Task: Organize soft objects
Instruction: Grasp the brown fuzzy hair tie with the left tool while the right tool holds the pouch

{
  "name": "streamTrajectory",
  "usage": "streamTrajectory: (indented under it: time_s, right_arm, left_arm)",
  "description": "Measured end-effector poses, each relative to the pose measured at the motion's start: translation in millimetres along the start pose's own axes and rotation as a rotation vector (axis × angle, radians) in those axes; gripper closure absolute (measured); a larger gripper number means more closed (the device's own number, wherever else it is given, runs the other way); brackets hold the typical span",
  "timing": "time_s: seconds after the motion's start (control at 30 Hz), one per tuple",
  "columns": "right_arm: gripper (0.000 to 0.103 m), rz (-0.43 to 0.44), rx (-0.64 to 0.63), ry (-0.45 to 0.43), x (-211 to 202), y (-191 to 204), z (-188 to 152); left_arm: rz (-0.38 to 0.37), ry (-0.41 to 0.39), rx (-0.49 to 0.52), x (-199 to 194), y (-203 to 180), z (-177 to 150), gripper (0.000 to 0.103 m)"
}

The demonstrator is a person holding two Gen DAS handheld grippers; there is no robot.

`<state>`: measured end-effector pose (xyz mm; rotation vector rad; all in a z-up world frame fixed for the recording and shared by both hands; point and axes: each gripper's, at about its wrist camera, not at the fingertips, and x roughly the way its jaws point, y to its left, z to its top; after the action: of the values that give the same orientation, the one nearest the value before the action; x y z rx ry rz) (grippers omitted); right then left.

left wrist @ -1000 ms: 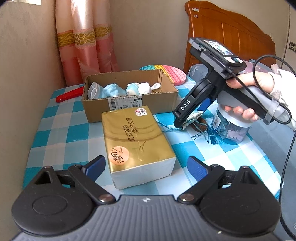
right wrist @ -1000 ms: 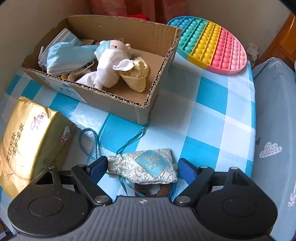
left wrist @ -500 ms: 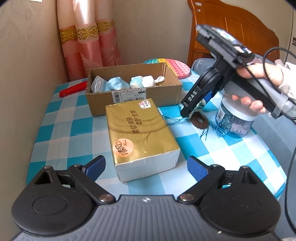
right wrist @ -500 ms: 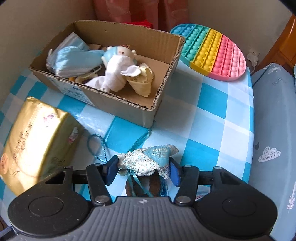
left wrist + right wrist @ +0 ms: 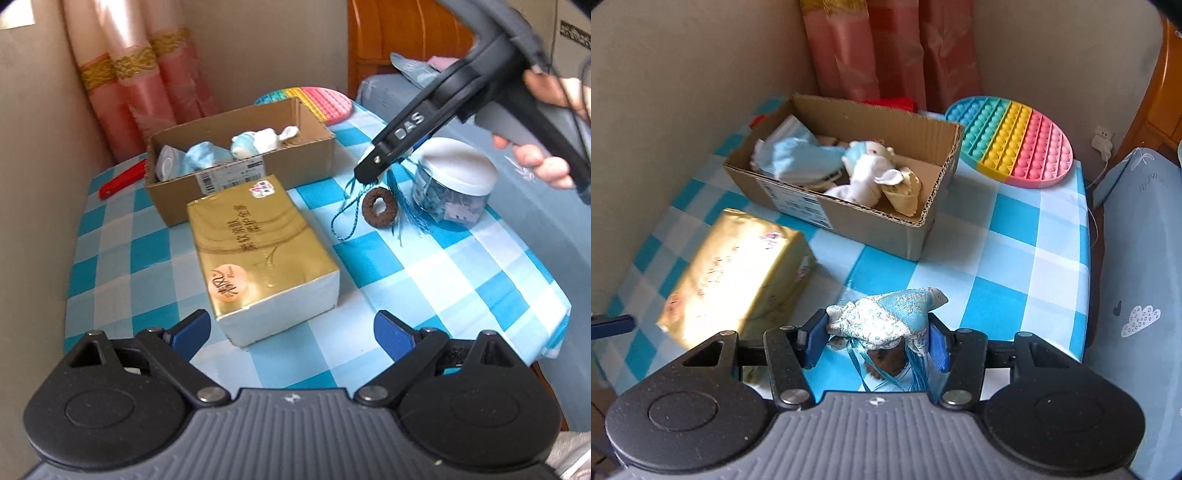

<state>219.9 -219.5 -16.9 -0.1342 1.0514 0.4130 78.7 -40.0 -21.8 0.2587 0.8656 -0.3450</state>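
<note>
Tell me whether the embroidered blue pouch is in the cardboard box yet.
Not yet: the right gripper holds the pouch short of the box.

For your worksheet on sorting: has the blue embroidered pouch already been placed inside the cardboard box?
No, the pouch is pinched in the right gripper, short of the cardboard box.

left hand-held gripper (image 5: 291, 330) spread, right hand-held gripper (image 5: 873, 341) clamped

**Pouch off the table**

R gripper (image 5: 873, 341) went from open around brocade pouch (image 5: 886, 319) to clamped on it, then lifted it off the cloth. Brown ring (image 5: 380, 208) now uncovered. Pouch cords (image 5: 347, 212) trail down. L gripper (image 5: 291, 332) pulled back/up.
</note>
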Motion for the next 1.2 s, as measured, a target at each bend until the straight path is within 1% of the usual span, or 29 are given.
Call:
streamTrajectory:
  time_s: [0.13, 0.33, 0.53, 0.67, 0.73, 0.8, 0.87, 0.93, 1.07, 1.13, 1.2]
  right_arm:
    - [0.043, 0.022, -0.005, -0.059, -24, 1, -13]
    - [0.043, 0.043, -0.013, -0.128, -54, 3, -43]
    - [0.043, 0.042, -0.039, -0.158, -65, 10, -86]
    - [0.043, 0.027, -0.047, -0.179, -68, 11, -113]
    - [0.043, 0.026, -0.042, -0.181, -69, 10, -125]
    - [0.043, 0.028, -0.038, -0.175, -68, 8, -135]
    - [0.043, 0.031, -0.03, -0.176, -68, 7, -142]
    - [0.043, 0.036, -0.025, -0.179, -67, 6, -146]
    - [0.043, 0.039, -0.014, -0.191, -66, 2, -150]
    - [0.043, 0.037, -0.013, -0.192, -66, 0, -151]
    - [0.043, 0.032, -0.016, -0.197, -66, -1, -152]
  left_arm:
    - [-0.009, 0.012, 0.033, 1, -7, 8, 0.008]
    - [0.015, 0.001, 0.106, -3, -17, 25, 0.008]
    - [-0.004, -0.005, 0.201, 3, -28, 51, 0.008]
    - [0.009, 0.015, 0.25, 18, -36, 69, 0.009]
    - [-0.007, 0.019, 0.277, 24, -42, 76, 0.009]
    - [-0.037, 0.039, 0.304, 33, -50, 83, 0.009]
    - [-0.059, 0.064, 0.331, 46, -60, 90, 0.012]
    - [-0.084, 0.081, 0.347, 58, -68, 94, 0.018]
    - [-0.142, 0.107, 0.365, 80, -82, 101, 0.026]
    - [-0.157, 0.118, 0.369, 91, -86, 103, 0.036]
    - [-0.172, 0.139, 0.359, 102, -88, 105, 0.039]
